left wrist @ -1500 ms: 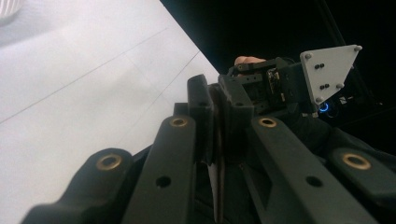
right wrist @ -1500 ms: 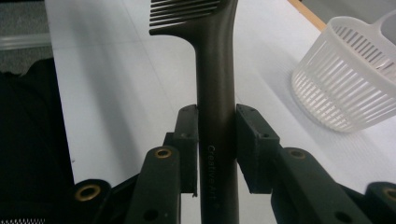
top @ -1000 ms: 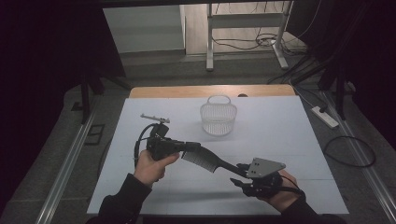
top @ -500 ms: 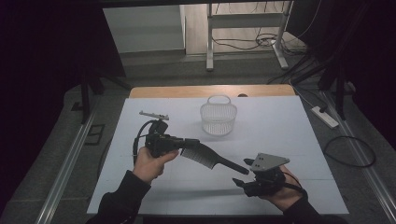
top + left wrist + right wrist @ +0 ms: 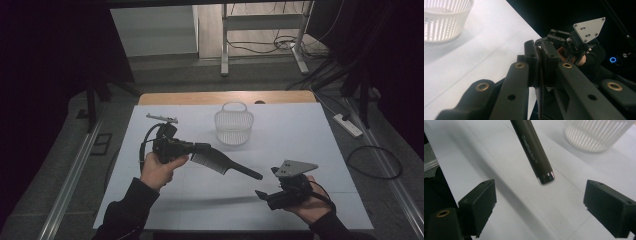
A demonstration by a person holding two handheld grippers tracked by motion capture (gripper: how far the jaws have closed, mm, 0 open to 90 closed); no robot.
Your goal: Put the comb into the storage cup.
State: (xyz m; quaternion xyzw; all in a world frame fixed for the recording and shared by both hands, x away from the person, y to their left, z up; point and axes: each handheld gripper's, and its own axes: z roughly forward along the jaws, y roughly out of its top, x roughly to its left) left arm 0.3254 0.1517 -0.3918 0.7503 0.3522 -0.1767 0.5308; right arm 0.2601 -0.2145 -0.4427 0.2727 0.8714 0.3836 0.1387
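Comb (image 5: 223, 165): held above the worktop (image 5: 310, 135), toothed end clamped in left gripper (image 5: 192, 148). Right gripper (image 5: 260, 194): fingers just opened, handle tip ahead, untouched. Step: handover done. Next: carry to basket (image 5: 234, 125), likely.

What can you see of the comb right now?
The comb is black, plastic-looking, with a toothed head and a long round handle ending in a shiny band. The left gripper is shut on its head, holding it above the table. Its handle points at the right gripper, whose jaws have just opened, clear of it.
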